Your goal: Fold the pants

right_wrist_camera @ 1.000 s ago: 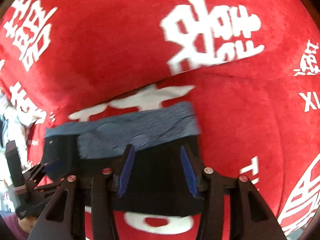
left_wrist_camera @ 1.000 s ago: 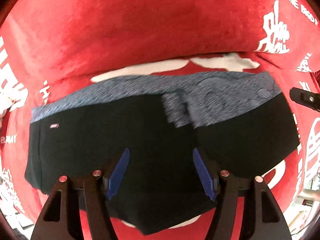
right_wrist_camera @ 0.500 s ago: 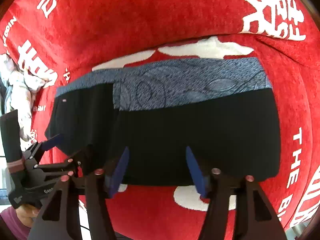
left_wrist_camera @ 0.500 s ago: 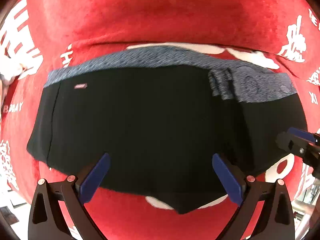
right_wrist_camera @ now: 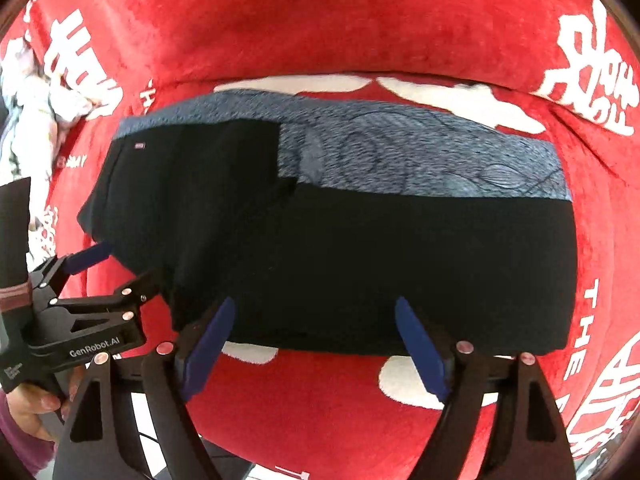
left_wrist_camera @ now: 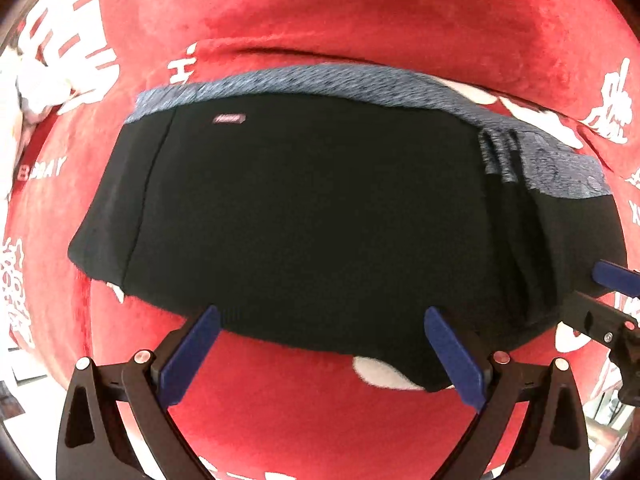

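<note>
Hovering over folded pants (left_wrist_camera: 312,216), both grippers empty.
Pants lie flat on red blanket (left_wrist_camera: 360,12) w/ white lettering, grey-blue waistband (right_wrist_camera: 420,160) at far edge, left part folded over. Left gripper (left_wrist_camera: 324,354): fingers wide, nothing btwn, at near hem. Right gripper (right_wrist_camera: 316,346): fingers opening, nothing held, near hem too. White cloth (right_wrist_camera: 28,92) bunched far left.

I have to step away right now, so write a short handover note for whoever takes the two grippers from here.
Left gripper: open, holding nothing, near the front hem.
Right gripper: jaws opening, no cloth between them.
Pants: black with a grey-blue waistband, lying on the red blanket, one side folded over the middle.
Done: one fold laid and let go.
Left: probably further folds, then smoothing; the final shape is your call.
</note>
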`<state>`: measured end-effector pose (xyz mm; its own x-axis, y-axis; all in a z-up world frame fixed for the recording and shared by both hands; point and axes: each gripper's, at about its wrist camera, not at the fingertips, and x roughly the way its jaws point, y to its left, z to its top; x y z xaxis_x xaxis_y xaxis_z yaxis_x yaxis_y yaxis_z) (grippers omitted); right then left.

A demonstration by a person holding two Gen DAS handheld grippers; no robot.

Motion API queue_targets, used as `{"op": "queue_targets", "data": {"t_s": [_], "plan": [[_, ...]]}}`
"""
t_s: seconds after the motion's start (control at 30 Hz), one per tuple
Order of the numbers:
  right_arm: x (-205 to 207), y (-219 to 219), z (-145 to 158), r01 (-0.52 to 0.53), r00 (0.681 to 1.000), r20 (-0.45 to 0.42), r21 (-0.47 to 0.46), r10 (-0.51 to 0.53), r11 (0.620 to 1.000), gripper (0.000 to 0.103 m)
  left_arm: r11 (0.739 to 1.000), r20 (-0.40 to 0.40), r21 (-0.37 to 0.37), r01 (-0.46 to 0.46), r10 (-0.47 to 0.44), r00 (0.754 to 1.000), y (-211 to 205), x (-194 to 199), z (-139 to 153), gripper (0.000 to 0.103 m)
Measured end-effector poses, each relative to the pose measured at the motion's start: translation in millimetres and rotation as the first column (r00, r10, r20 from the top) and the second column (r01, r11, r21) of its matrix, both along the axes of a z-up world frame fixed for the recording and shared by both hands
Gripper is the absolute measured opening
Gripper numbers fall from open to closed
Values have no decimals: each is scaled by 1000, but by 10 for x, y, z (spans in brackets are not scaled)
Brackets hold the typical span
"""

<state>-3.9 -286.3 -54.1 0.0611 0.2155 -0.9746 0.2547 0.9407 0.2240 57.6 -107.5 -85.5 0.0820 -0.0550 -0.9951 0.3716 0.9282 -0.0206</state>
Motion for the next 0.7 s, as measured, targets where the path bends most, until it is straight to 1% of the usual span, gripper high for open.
{"op": "queue_targets", "data": {"t_s": [0.13, 0.23, 0.4, 0.47, 0.6, 0.7], "plan": [[32, 110, -34, -13, 1000, -19, 3, 13, 1000, 85, 1000, -14, 0, -26, 26, 1000, 151, 28, -50, 102], [39, 165, -54, -17, 999, -32, -5, 16, 1000, 85, 999, -42, -14, -46, 46, 998, 296, 25, -95, 102], [68, 269, -87, -33, 998, -47, -20, 32, 999, 85, 997, -50, 13, -78, 78, 996, 517, 34, -180, 102], [77, 295, -90, -35, 998, -51, -36, 33, 999, 85, 995, -63, 12, -95, 95, 993, 606, 47, -225, 102], [115, 369, -64, -25, 999, -36, -36, 24, 999, 85, 994, -102, 4, -114, 113, 988, 795, 92, -341, 102], [152, 467, -45, -37, 999, -21, -25, 36, 999, 85, 992, -114, -8, -123, 122, 986, 899, 110, -377, 102]]}}
